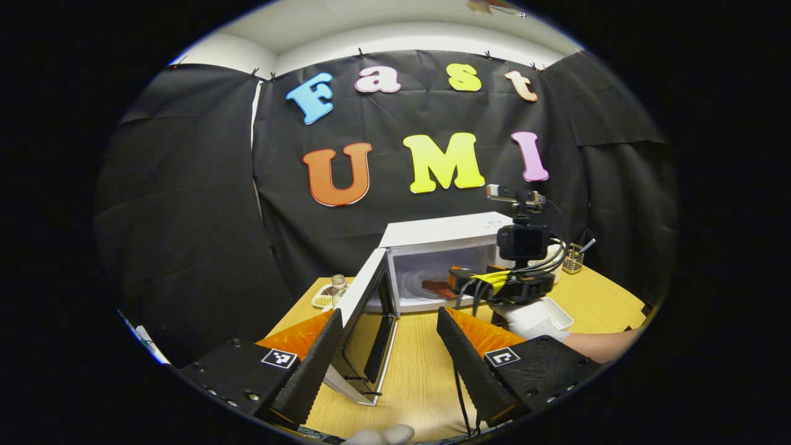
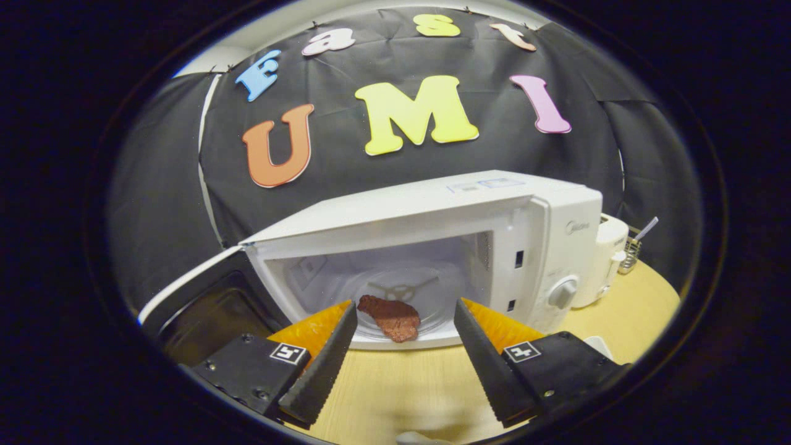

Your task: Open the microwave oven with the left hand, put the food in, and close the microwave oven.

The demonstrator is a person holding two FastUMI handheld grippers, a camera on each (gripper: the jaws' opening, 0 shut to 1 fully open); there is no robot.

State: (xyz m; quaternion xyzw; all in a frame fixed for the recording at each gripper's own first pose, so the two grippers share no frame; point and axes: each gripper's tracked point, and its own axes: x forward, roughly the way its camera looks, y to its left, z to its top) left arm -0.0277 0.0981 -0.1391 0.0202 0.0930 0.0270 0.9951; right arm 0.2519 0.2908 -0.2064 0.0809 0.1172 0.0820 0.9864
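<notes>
- The bench (image 1: 420,364) is a pale wood-grain top running back to a wall of black cloth (image 1: 185,204); above the cloth show a strip of white wall and ceiling (image 1: 383,25).
- The microwave oven (image 2: 432,241) stands white at the far middle of the bench with its door (image 1: 364,321) swung wide open to the left; in the left gripper view the door's edge points toward the camera.
- The food (image 2: 390,317), a reddish-brown slab, lies on the glass turntable (image 2: 426,303) inside the cavity, toward its front.
- The right tongs (image 2: 401,364) hang just in front of the oven's mouth, spread apart with nothing between them; in the left gripper view they show beyond, held by a gloved hand (image 1: 531,318).
- The left tongs (image 1: 386,364) are spread wide too, nearer than the door, whose lower edge lies between the fingers without clear contact.
- Left of the oven, at the far edge of the bench, sits a small dish (image 1: 324,298) with a little jar (image 1: 338,282) on it.
- Right of the oven a white appliance (image 2: 602,259) stands close against its side, and beyond that a small wire holder (image 2: 631,253).
- A shallow white tray (image 1: 556,312) lies on the bench near the gloved hand.
</notes>
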